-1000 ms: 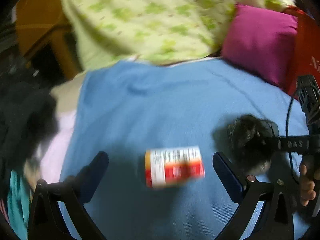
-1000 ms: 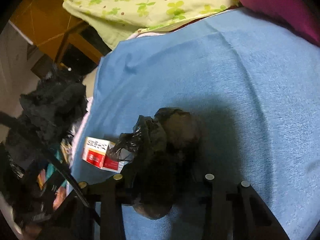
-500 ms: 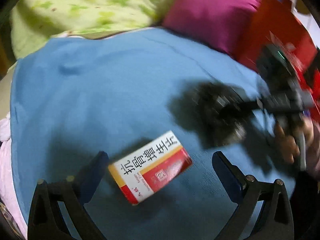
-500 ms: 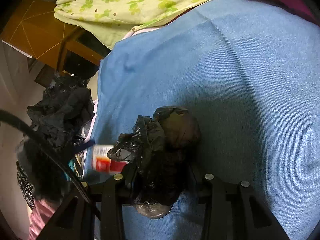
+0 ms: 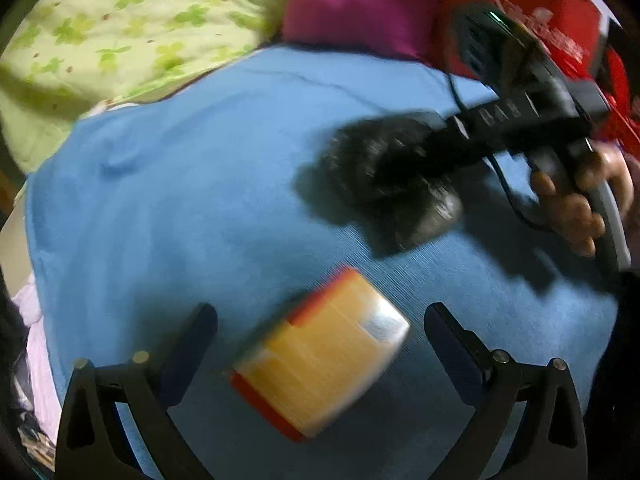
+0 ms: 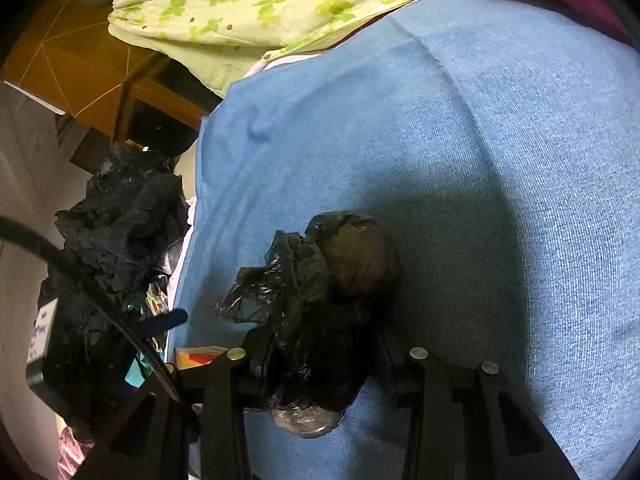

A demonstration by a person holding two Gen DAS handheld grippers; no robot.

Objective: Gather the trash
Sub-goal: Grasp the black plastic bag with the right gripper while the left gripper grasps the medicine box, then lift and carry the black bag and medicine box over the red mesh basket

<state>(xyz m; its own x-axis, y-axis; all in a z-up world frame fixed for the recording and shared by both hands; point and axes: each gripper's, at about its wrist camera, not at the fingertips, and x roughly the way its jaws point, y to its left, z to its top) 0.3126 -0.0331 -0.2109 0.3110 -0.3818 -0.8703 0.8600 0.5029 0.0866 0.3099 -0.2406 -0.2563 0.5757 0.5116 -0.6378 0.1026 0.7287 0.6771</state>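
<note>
Your left gripper [image 5: 320,344] is spread wide, with the blurry orange-and-red box [image 5: 320,356] lying between its fingers on the blue blanket [image 5: 180,200]. Your right gripper [image 6: 320,360] is clamped on the black bag wad [image 6: 320,300], just right of the box.

Blue blanket [image 6: 500,128]: bare towards green quilt [image 6: 260,4]. Obstacles: black bag bundle [image 6: 320,300] centre, orange-red box [image 5: 320,356] near edge, black rubbish heap [image 6: 116,240] beside bed.
</note>
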